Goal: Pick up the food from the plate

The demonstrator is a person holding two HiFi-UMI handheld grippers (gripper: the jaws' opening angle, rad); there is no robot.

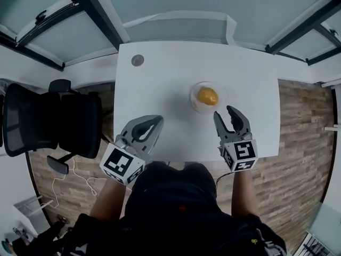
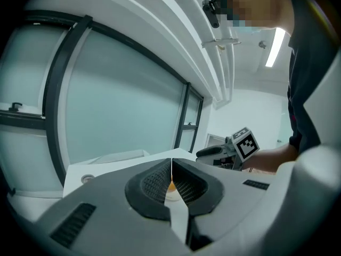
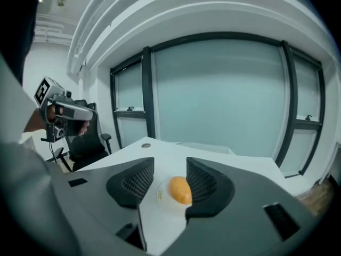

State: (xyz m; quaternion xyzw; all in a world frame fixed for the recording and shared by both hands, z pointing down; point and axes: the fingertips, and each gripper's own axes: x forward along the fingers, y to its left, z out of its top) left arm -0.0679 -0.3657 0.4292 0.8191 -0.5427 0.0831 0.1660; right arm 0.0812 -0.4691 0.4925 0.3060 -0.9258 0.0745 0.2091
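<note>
The approach step of the pick is in hand, and nothing has been grasped yet. The orange-yellow oval piece of food (image 1: 207, 96) is lying on the small round pale plate (image 1: 194, 103), which is sitting about midway between the near and far edges of the white rectangular desk (image 1: 160, 79) and a little toward its right edge. The right gripper (image 1: 224, 112) is hovering over the near part of the desk with its tips just beside the plate's near rim. Its jaws are standing partly apart and holding nothing, and in the right gripper view the food is showing through the gap, beyond the pads and closer to the right-hand one. The left gripper (image 1: 159, 122) is waiting over the near edge toward the left corner, well apart from the plate, its jaws pressed together and empty. A small grey round cap (image 1: 137, 60) is sitting near the far left corner, out of the way. The next move probably calls for carrying the right gripper forward and down until the pads are flanking the food. It may also need shifting slightly right to centre the food, and opening wider if the gap proves too narrow. The jaws should then close gently, since the smooth rounded food could slip or roll on the plate, before lifting straight up.
</note>
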